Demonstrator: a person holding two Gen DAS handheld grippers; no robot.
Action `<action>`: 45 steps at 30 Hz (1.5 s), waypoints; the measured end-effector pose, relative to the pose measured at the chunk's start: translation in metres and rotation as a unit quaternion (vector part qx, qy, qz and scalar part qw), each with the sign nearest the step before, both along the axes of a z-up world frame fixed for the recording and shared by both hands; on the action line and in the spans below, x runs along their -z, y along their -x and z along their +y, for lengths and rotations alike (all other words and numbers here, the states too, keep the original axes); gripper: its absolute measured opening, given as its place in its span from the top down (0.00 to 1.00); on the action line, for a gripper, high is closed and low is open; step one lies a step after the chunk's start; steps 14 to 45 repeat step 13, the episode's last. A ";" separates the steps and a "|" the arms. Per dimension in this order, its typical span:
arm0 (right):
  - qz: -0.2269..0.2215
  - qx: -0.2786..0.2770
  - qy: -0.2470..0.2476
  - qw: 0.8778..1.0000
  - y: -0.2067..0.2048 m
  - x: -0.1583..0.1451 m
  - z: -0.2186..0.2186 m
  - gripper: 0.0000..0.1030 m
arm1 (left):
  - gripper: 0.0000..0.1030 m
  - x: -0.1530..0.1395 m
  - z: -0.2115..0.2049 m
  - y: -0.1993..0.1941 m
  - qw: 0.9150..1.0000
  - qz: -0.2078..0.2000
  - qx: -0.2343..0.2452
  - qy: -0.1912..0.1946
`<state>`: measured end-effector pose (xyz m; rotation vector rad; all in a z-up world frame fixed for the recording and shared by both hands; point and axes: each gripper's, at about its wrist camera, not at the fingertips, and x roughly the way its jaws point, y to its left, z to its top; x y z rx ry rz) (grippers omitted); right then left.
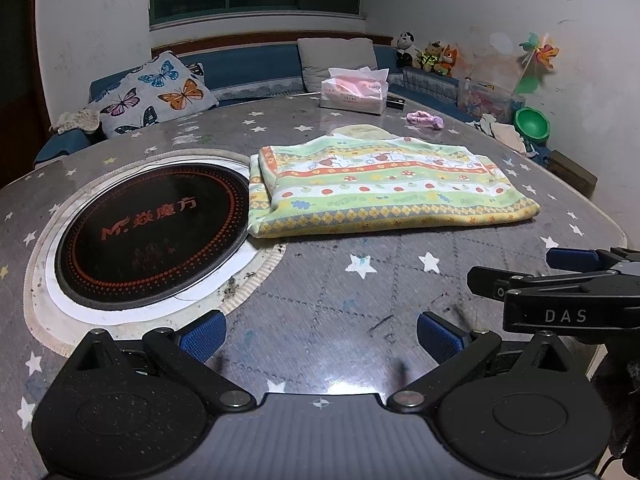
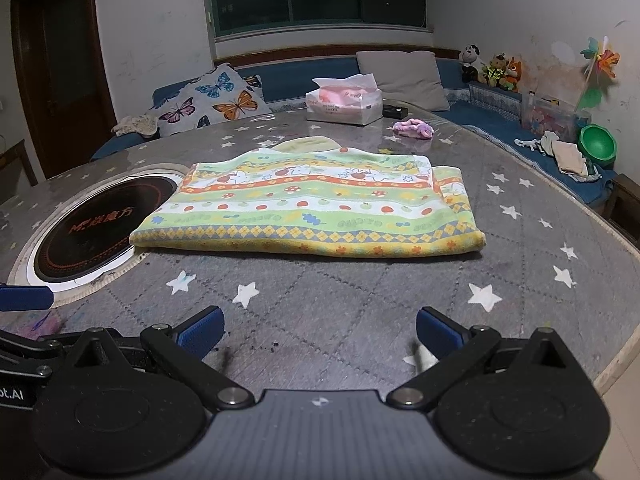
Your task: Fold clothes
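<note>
Patterned garment (image 2: 312, 204) lies folded beside the inset burner (image 1: 148, 236); left gripper (image 1: 320, 332) and right gripper (image 2: 318, 330), both wide open and empty, likely await a final fold

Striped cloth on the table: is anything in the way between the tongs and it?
No. Only bare table lies between the open right tongs and the folded cloth. The left tongs are open too, with nothing in front.

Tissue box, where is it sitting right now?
In both wrist views the tissue box stands at the table's far edge, beyond the folded garment, with a purple scrunchie just to its right.
</note>
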<state>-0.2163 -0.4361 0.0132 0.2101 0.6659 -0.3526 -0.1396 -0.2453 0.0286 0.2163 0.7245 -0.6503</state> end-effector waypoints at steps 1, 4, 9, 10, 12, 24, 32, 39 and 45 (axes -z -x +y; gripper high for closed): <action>0.000 0.001 0.000 1.000 0.000 0.000 0.000 0.00 | 0.00 0.000 0.000 0.000 1.000 0.000 0.000 0.000; -0.002 0.001 -0.001 1.000 0.001 -0.001 0.000 0.00 | 0.00 0.000 0.001 0.001 1.000 0.000 0.000 0.002; -0.002 0.001 -0.001 1.000 0.002 -0.001 0.001 0.00 | 0.00 -0.001 0.002 0.002 1.000 -0.001 0.000 0.003; -0.002 0.000 -0.001 1.000 0.002 -0.001 0.002 0.00 | 0.00 -0.002 0.002 0.002 1.000 -0.001 0.001 0.003; -0.001 0.000 -0.001 1.000 0.002 -0.001 0.002 0.00 | 0.00 -0.001 0.002 0.003 1.000 0.000 0.003 0.003; -0.001 0.000 -0.001 1.000 0.002 -0.001 0.002 0.00 | 0.00 -0.001 0.002 0.003 1.000 0.000 0.003 0.002; -0.001 0.000 -0.001 1.000 0.002 -0.001 0.002 0.00 | 0.00 -0.001 0.002 0.003 1.000 0.000 0.003 0.002; -0.001 0.000 -0.001 1.000 0.002 -0.001 0.002 0.00 | 0.00 -0.001 0.002 0.003 1.000 0.000 0.003 0.002; -0.001 0.000 -0.001 1.000 0.002 -0.001 0.002 0.00 | 0.00 -0.001 0.002 0.003 1.000 0.000 0.003 0.002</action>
